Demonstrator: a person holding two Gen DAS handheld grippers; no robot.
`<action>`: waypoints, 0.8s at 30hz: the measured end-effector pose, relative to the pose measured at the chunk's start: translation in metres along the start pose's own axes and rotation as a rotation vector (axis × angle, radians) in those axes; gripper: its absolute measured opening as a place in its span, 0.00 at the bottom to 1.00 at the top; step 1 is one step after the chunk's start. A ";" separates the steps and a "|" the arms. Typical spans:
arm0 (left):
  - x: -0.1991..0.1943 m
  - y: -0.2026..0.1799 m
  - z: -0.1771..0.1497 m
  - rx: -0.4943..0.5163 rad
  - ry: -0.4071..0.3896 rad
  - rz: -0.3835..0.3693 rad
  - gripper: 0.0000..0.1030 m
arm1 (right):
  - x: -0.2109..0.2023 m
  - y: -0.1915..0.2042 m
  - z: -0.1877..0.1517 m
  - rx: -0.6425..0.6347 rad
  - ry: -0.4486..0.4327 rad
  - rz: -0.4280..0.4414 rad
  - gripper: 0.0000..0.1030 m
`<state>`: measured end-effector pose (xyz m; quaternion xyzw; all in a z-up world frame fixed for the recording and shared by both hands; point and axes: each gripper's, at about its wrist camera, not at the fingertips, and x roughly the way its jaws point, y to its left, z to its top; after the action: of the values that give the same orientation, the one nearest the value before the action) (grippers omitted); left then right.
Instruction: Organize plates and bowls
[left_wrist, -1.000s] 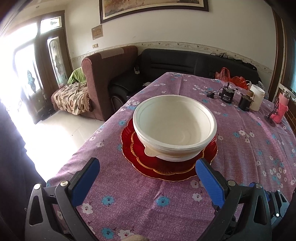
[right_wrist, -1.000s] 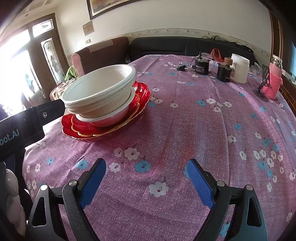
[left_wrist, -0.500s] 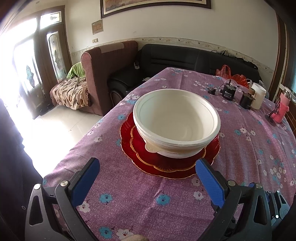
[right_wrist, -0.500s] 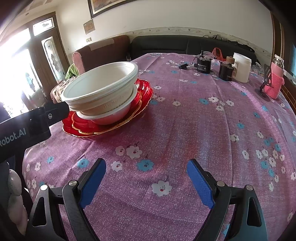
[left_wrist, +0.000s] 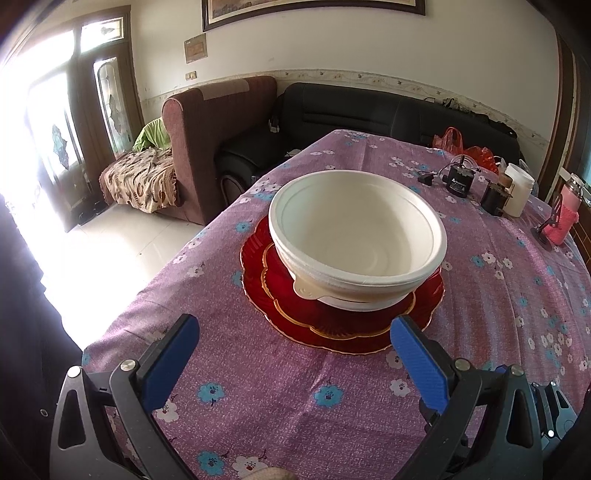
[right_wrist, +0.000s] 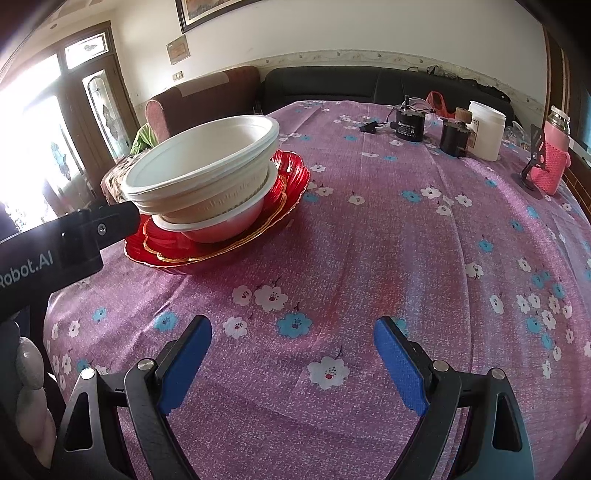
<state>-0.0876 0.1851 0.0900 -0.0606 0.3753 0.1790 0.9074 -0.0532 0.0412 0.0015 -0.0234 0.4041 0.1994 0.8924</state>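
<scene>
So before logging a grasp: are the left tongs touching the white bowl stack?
Apart. The left wrist view shows the left tongs open, with tablecloth between them and the white bowl stack.

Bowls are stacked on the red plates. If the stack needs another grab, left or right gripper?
Left, probably. The left gripper is open and faces the white bowls head-on, just short of the red plates. The right gripper, also open, points at bare tablecloth.

Two black hand-held grippers with blue finger pads

The left gripper (left_wrist: 293, 345) and the right gripper (right_wrist: 291, 349) share black triangular-cutout frames, silver screws and textured blue pads (right_wrist: 400, 369); white "Robot.AI" lettering marks the black body at the right-wrist view's left edge.
</scene>
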 end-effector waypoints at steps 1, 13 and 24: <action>0.001 0.000 0.000 -0.001 0.001 0.000 1.00 | 0.000 0.000 0.000 0.000 0.001 0.000 0.90; 0.008 0.000 0.000 -0.011 0.017 -0.005 1.00 | 0.003 0.001 -0.002 0.002 0.009 0.002 0.90; 0.018 0.003 0.010 -0.029 0.034 -0.023 1.00 | 0.005 0.002 -0.003 0.001 0.012 0.002 0.90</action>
<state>-0.0708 0.1957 0.0844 -0.0811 0.3872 0.1728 0.9020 -0.0530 0.0439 -0.0034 -0.0238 0.4097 0.2000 0.8897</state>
